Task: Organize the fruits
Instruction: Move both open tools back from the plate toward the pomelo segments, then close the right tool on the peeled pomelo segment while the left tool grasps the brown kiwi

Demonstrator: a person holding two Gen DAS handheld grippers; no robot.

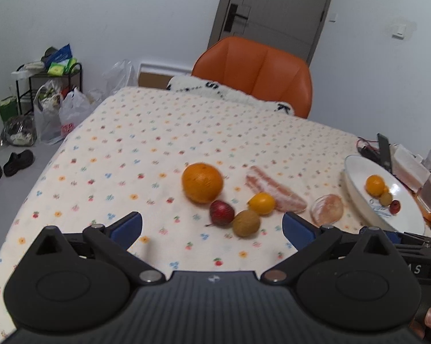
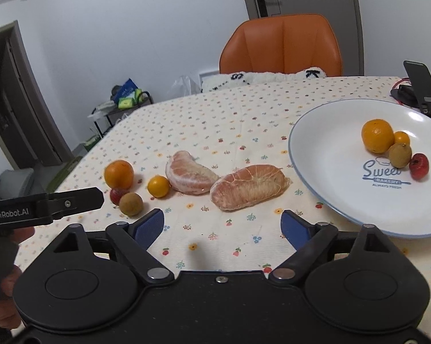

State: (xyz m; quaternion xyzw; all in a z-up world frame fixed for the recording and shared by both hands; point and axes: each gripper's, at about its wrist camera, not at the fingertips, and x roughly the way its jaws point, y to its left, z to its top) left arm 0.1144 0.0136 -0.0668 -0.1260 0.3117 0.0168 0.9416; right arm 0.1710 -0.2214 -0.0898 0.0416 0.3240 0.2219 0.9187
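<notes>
Currently the left gripper [image 1: 212, 226] is spread wide and holds nothing; it hovers low over the tablecloth [image 1: 135, 149], facing a tight cluster of loose fruit. The right gripper [image 2: 222, 225] is likewise released and empty, facing the two peeled pomelo pieces [image 2: 248, 187] that lie just ahead of it.

Nearest the left fingertips lie a brown fruit [image 1: 246, 223] and a small red fruit [image 1: 221, 212], touching each other. Just beyond sit a small yellow citrus [image 1: 262, 203] and a large orange [image 1: 202, 183].

The white plate [image 2: 324, 149] stands to the right, printed with a bakery logo. It already holds four fruits (an orange, a small citrus, a brown fruit and a red one) pressed together near its far side. This grouping suggests the plate is the collection point, leaving the near half free.

The loose fruits look firm and round, so they are likely to roll if nudged.
</notes>
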